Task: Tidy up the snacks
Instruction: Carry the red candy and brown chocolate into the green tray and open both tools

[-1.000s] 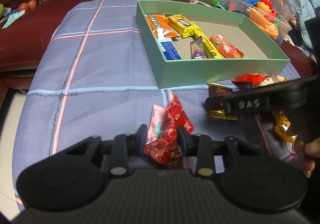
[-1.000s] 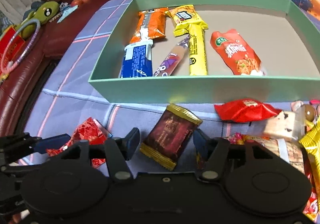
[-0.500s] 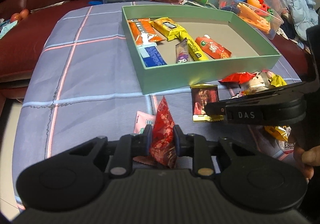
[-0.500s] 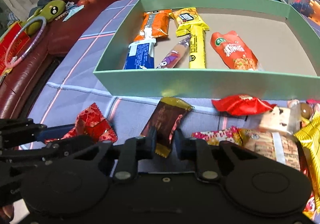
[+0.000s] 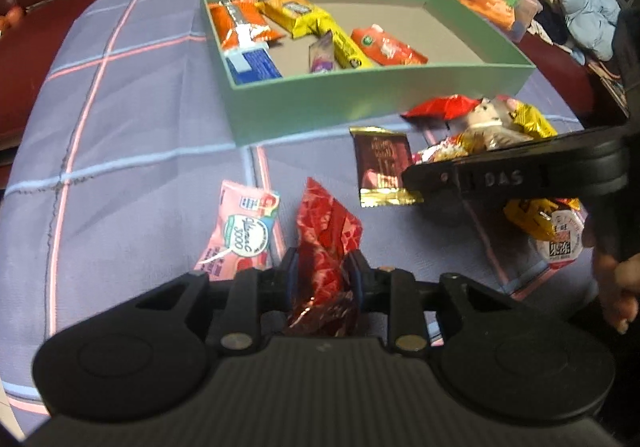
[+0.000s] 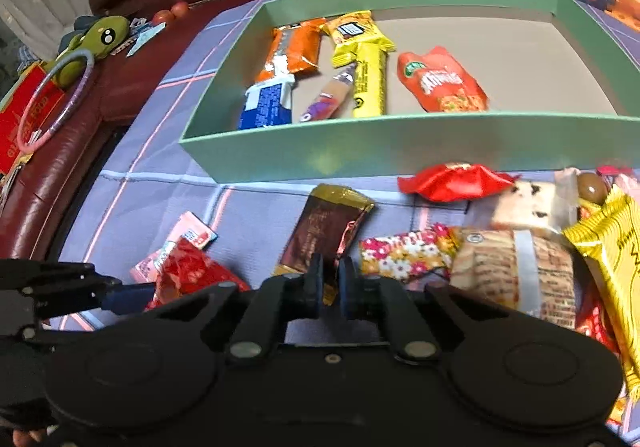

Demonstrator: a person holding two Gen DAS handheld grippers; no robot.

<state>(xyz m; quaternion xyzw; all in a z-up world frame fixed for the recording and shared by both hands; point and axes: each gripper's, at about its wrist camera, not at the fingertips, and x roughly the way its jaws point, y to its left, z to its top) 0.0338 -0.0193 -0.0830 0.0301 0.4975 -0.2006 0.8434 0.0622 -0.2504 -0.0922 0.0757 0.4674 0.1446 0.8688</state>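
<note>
Since a second ago your right tongs point(image 6: 331, 279) have clamped onto the brown-and-gold bar point(image 6: 328, 231), whose end was lying free between them. Your left tongs point(image 5: 322, 274) are opening slightly around the crumpled red packet point(image 5: 326, 247), pads against it, both short of the green box point(image 5: 360, 103) on the checked cloth point(image 5: 128, 151).

We look from just behind each hand-held gripper, angled steeply down and close over the surface point(image 5: 132, 151). Both views face the green box point(image 5: 360, 103) point(image 6: 360, 151); the left view sits further left. We share the box and loose snacks before it.
</note>
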